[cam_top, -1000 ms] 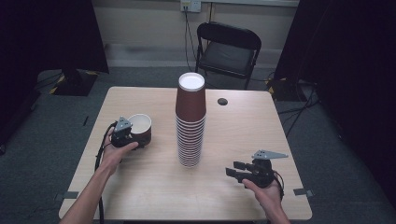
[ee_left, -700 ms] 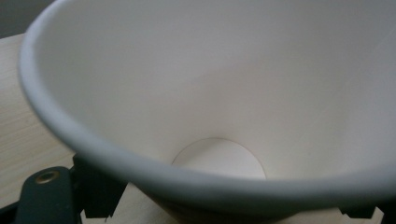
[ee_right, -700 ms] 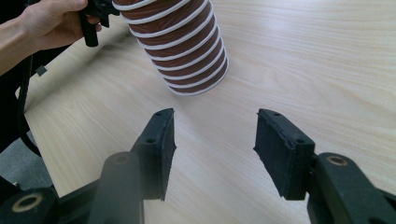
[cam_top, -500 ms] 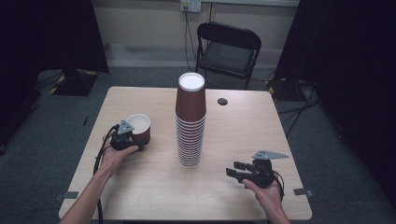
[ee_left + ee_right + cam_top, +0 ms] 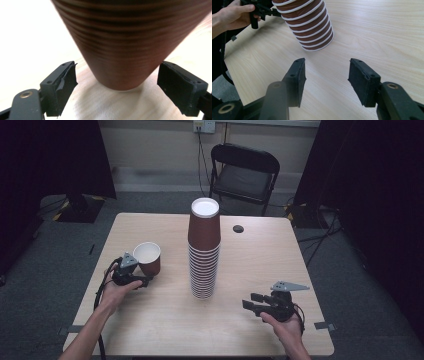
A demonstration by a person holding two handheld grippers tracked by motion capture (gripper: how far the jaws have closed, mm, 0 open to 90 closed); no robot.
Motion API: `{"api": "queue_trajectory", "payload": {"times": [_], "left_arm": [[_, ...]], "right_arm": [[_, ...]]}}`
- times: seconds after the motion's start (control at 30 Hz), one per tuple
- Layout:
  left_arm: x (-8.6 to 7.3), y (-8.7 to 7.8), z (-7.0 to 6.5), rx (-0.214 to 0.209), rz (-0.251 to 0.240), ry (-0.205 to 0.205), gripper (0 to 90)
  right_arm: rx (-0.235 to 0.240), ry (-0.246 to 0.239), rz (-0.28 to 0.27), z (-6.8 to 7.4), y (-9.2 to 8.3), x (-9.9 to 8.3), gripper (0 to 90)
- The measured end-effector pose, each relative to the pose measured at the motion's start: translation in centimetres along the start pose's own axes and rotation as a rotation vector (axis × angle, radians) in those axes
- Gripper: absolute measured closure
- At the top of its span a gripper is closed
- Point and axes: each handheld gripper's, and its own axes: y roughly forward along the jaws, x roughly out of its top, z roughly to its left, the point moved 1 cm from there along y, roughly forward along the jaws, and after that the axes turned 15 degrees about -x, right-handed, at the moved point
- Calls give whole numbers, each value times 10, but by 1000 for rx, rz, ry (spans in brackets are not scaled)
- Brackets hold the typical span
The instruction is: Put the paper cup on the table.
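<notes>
Single cup point(image 5: 148, 257) now stands at the left of the bench point(image 5: 260, 255); the left gripper point(image 5: 131, 276) fingers have spread wide, releasing it. Right gripper point(image 5: 256, 303) fingers: wide, empty.

My left gripper point(image 5: 117, 82) is black, with two blocky jaws faced in dark rubber pads point(image 5: 66, 82), one pad's edge frayed and peeling, a screw hole in each jaw tip and a brass-coloured rivet on the linkage arm behind. My right gripper point(image 5: 327, 80) has the same black jaws and flat pads, with round pivot pins on its arms and a grey three-cornered plate point(image 5: 289, 285) on top. A black cable point(image 5: 100, 292) trails from the left one, and my forearms point(image 5: 92, 330) are bare, with no sleeves.
</notes>
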Motion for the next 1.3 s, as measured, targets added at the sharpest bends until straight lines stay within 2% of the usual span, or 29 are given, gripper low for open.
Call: {"api": "queue_trajectory", "payload": {"times": [0.1, 0.17, 0.23, 0.33, 0.43, 0.57, 0.7, 0.77, 0.9, 1.1, 1.13, 1.23, 1.3], "left_arm": [[0, -5, -2, -12, -11, -26, 157], [0, -10, -4, -5, -21, -35, 161], [1, -14, -8, -21, -29, -47, 166], [1, -22, -15, -23, -13, -52, 191], [2, -28, -23, -44, -13, -66, 191], [8, -36, -35, -47, -36, -53, 191], [14, -45, -47, -77, -43, -30, 191], [15, -51, -53, -85, -53, -35, 191], [12, -61, -63, -63, -66, -24, 211], [6, -72, -84, -111, -100, -41, 200], [5, -74, -88, -111, -110, -57, 200], [1, -80, -98, -119, -110, -52, 200], [-3, -83, -105, -115, -116, -68, 198]], "right_arm": [[-5, 1, -3, -1, 0, 0, 465], [-8, 3, -5, -2, 0, 0, 463], [-10, 5, -6, -3, -1, 0, 461], [-13, 8, -7, -4, -2, 0, 461], [-17, 11, -5, -6, -1, 0, 461], [-16, 11, -4, -6, 0, 0, 461], [-22, 11, -7, -7, -1, 0, 461], [-27, 15, -7, -8, -2, -1, 461], [-37, 21, -11, -11, -3, -2, 461], [-48, 21, -1, -12, -1, -3, 461], [-50, 20, 0, -12, -1, -3, 461], [-59, 10, -11, -13, -2, -3, 459], [-66, 10, -12, -13, -3, -3, 457]]}}
